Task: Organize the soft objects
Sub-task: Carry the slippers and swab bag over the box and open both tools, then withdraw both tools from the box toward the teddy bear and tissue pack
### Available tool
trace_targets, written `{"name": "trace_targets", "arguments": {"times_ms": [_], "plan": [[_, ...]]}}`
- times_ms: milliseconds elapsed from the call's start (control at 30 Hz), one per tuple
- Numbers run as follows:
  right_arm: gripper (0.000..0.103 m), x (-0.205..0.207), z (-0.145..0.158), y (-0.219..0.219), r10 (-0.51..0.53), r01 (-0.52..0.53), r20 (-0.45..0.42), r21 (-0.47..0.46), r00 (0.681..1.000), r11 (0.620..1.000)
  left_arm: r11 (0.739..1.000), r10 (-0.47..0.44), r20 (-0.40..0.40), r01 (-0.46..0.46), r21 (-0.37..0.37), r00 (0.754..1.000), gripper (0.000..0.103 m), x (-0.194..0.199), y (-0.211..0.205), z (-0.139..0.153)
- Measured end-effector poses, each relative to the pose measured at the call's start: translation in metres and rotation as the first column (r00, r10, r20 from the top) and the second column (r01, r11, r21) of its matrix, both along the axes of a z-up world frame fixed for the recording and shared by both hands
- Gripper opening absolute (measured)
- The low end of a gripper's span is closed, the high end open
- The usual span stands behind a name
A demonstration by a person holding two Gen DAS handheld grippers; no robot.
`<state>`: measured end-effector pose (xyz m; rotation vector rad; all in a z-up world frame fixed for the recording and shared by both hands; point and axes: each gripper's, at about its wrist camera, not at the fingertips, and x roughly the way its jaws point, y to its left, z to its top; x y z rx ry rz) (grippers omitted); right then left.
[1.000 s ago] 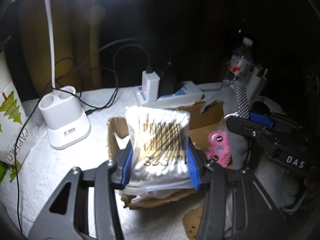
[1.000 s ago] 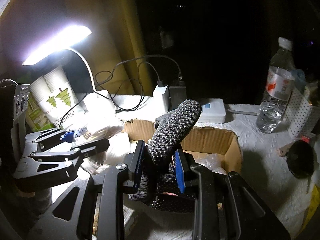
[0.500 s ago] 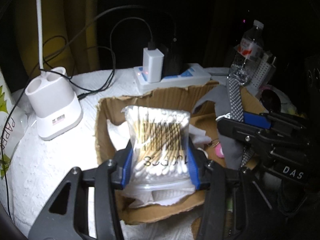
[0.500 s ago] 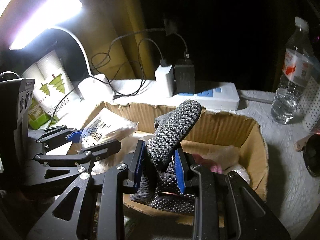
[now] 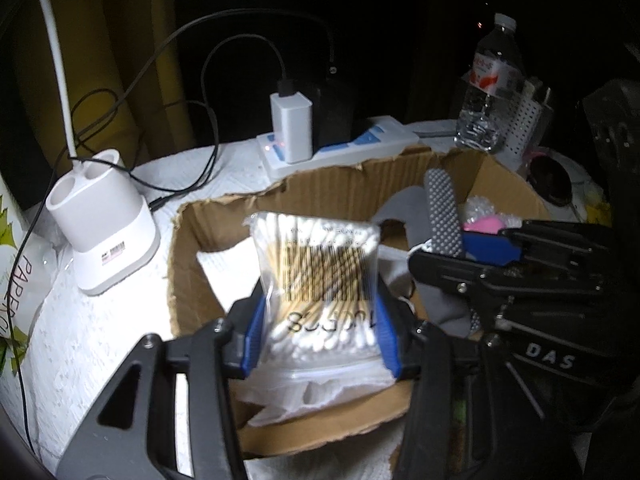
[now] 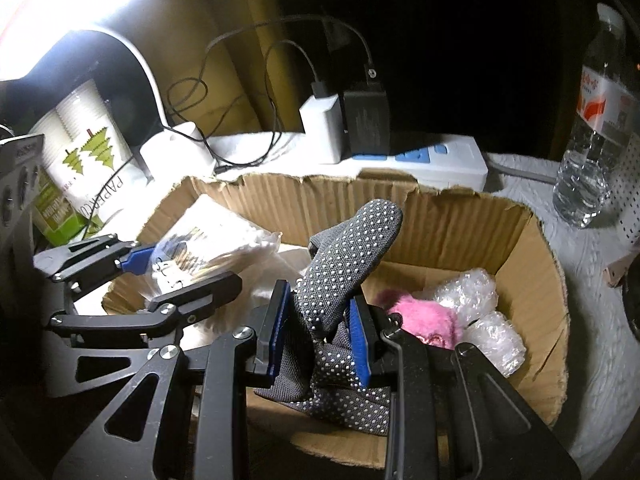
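My left gripper [image 5: 318, 330] is shut on a clear bag of cotton swabs [image 5: 320, 272] and holds it over the left half of an open cardboard box [image 5: 224, 208]. My right gripper [image 6: 320, 336] is shut on a grey dotted sock [image 6: 348, 256], held over the middle of the same box [image 6: 452, 216]. The sock also shows in the left wrist view [image 5: 442, 212], and the swab bag in the right wrist view [image 6: 208, 244]. A pink fluffy item [image 6: 424, 316] and bubble wrap [image 6: 476, 300] lie in the box's right part.
Behind the box stand a white power strip [image 5: 340, 148] with chargers and cables, a white lamp base [image 5: 104, 232] at left, and a water bottle [image 6: 596, 132] at right. A paper-cup pack [image 6: 84, 152] stands far left. The table is covered with white paper towel.
Both grippers have moved forward and down over the box with their loads. The box now fills more of both views and its contents show.
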<state>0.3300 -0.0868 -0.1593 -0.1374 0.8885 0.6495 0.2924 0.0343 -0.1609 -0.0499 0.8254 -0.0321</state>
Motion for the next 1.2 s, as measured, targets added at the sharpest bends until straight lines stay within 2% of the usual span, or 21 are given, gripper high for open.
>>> {"name": "trace_targets", "arguments": {"times_ms": [267,467,567,667,1200], "plan": [[0.030,0.004,-0.005,-0.003,-0.016,0.016,-0.015,-0.002,1.000,1.000,1.000,-0.007,-0.001,0.007,0.018,1.000,0.058,0.001,-0.003,-0.002],[0.033,0.002,-0.002,-0.004,-0.015,0.015,-0.020,-0.008,1.000,1.000,1.000,-0.007,-0.005,0.007,-0.010,1.000,0.064,-0.001,0.001,0.002],[0.045,-0.001,0.006,-0.006,-0.030,0.031,0.013,-0.018,0.999,0.999,0.999,0.003,0.000,-0.003,-0.034,1.000,0.069,-0.005,0.007,0.008],[0.059,-0.003,0.013,-0.009,-0.040,0.040,0.032,-0.014,0.999,0.999,0.999,0.005,0.016,-0.005,-0.045,1.000,0.070,-0.011,0.008,0.018],[0.060,-0.037,0.051,-0.019,-0.063,0.065,0.115,-0.014,0.991,0.998,0.997,0.006,0.078,0.000,-0.072,0.997,0.070,-0.043,0.006,0.054]]}}
